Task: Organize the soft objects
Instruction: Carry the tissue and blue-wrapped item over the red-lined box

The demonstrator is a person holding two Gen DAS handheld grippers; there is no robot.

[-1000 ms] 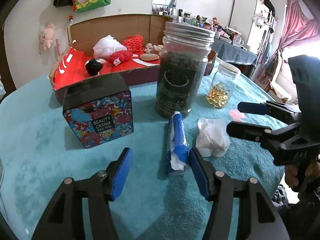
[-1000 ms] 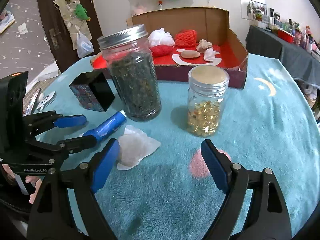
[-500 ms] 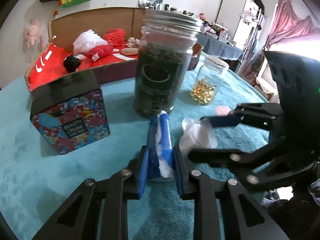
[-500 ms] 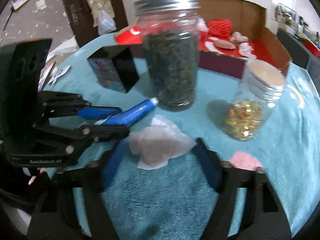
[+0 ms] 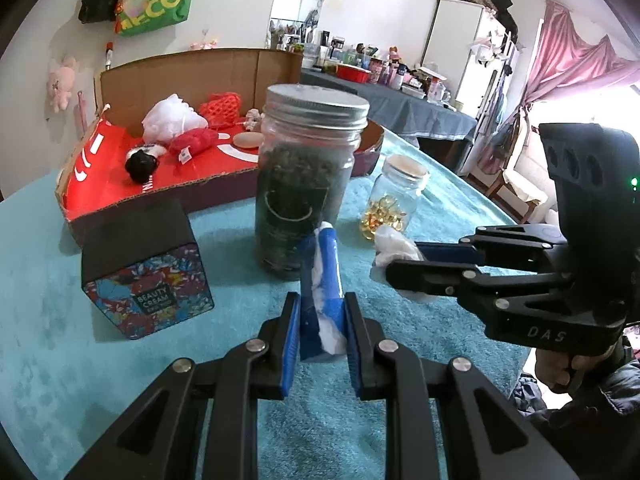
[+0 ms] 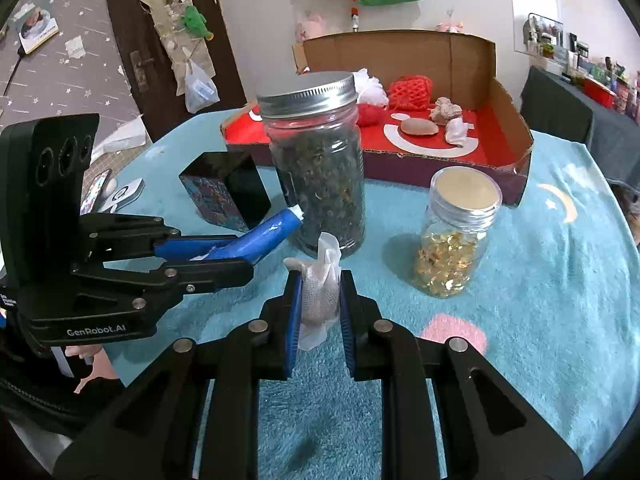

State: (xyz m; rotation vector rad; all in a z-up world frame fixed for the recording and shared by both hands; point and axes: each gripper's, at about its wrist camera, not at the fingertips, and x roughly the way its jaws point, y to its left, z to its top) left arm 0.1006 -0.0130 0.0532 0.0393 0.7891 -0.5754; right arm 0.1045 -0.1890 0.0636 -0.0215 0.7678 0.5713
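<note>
Both tools have clenched since a second ago, when their pads stood wide apart over the tabletop. Now the left tool [image 5: 320, 320] grasps the blue tube [image 5: 320, 280] near its flat end, cap pointing away toward the tall jar of dark leaves [image 5: 308, 184]; the tube looks raised off the turquoise tabletop [image 5: 100, 360] at that end. Beside it, the right tool [image 6: 318, 300] grasps the white pouch [image 6: 320, 296], which is crumpled upright between the blue pads, its corner hanging below them. From the left wrist view the right tool [image 5: 400, 260] appears at the right with the pouch [image 5: 394, 242] bunched at its tip; from the right wrist view the left tool [image 6: 240, 252] reaches in from the left with the tube [image 6: 264, 234].

Just beyond the tools stands the tall jar, with a small jar of golden capsules [image 6: 456, 236] to its right and a black patterned box [image 5: 144, 268] to its left. Farther back lies an open cardboard box [image 6: 516, 120] with a red floor, holding a white puff [image 5: 172, 120], a red net ball [image 5: 222, 108] and other small soft items.
</note>
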